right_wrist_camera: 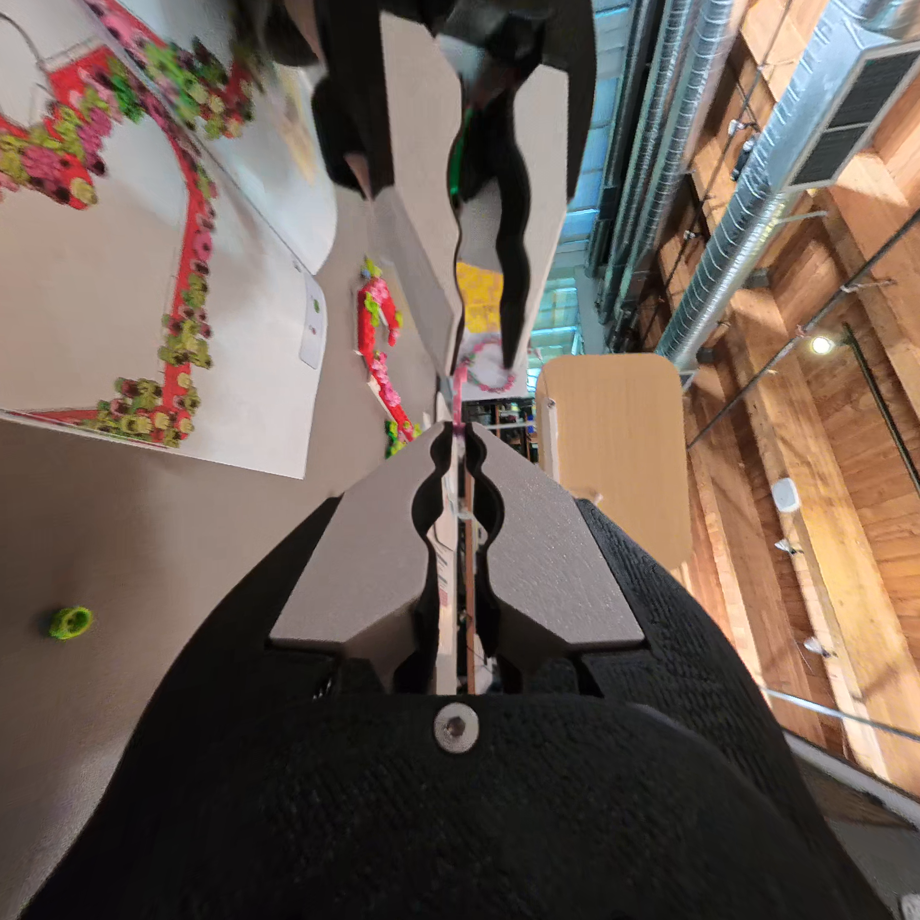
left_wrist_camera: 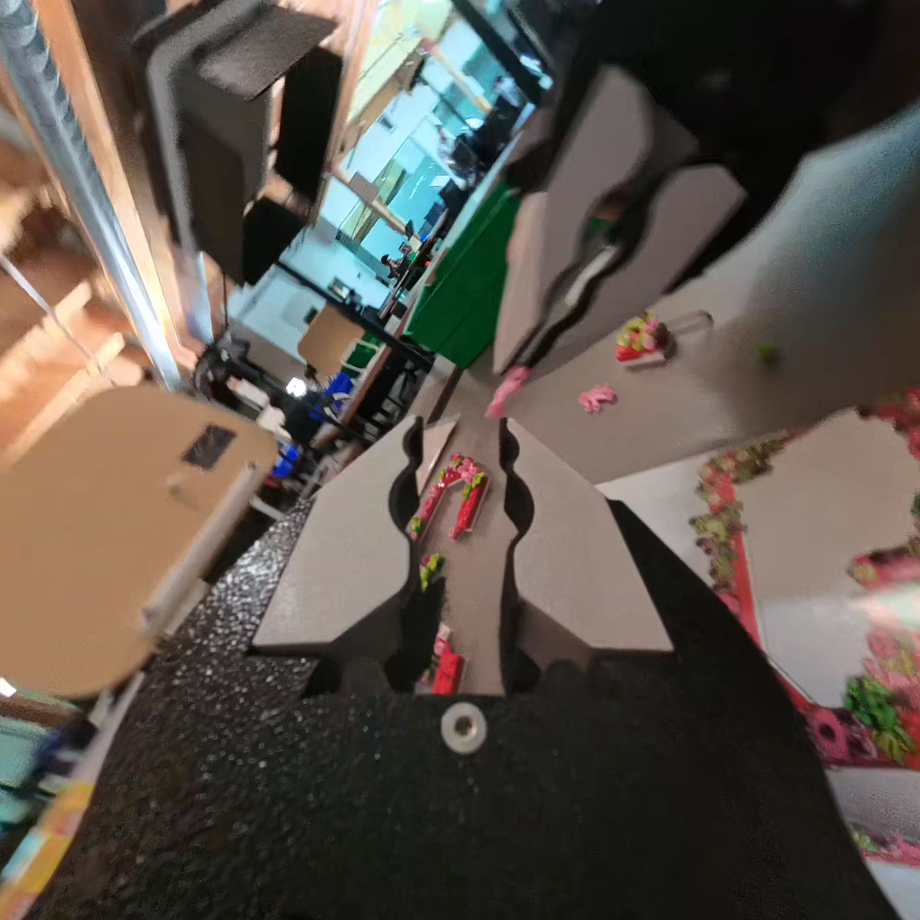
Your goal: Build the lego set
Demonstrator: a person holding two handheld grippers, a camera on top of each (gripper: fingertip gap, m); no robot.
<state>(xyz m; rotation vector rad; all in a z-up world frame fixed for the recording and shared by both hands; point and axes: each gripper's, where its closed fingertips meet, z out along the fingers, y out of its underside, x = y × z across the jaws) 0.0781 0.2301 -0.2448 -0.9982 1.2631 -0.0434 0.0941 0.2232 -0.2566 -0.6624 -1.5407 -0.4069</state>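
My right gripper (right_wrist_camera: pixel 457 429) is shut on a thin pink lego piece (right_wrist_camera: pixel 459 398) that sticks out past its tips. In the left wrist view this gripper (left_wrist_camera: pixel 515 366) comes in from the upper right with the pink piece (left_wrist_camera: pixel 505 393) pointing at my left gripper. My left gripper (left_wrist_camera: pixel 458 425) is open and empty; the pink piece ends close to one of its fingertips (left_wrist_camera: pixel 504 428). It faces the right gripper from above in the right wrist view (right_wrist_camera: pixel 478 366). A red lego arch with pink and green flowers (left_wrist_camera: pixel 458 498) lies on the grey table (left_wrist_camera: pixel 647 433) behind the left fingers, also in the right wrist view (right_wrist_camera: pixel 378 318).
Printed instruction sheets (right_wrist_camera: pixel 99 308) picturing the arch lie on the table. Loose parts lie around: a pink piece (left_wrist_camera: pixel 597 396), a small red flowered assembly (left_wrist_camera: pixel 639 338), a lime piece (left_wrist_camera: pixel 430 567), a red piece (left_wrist_camera: pixel 448 667), a green round piece (right_wrist_camera: pixel 72 622). A wooden chair back (right_wrist_camera: pixel 612 448) stands beyond the table edge.
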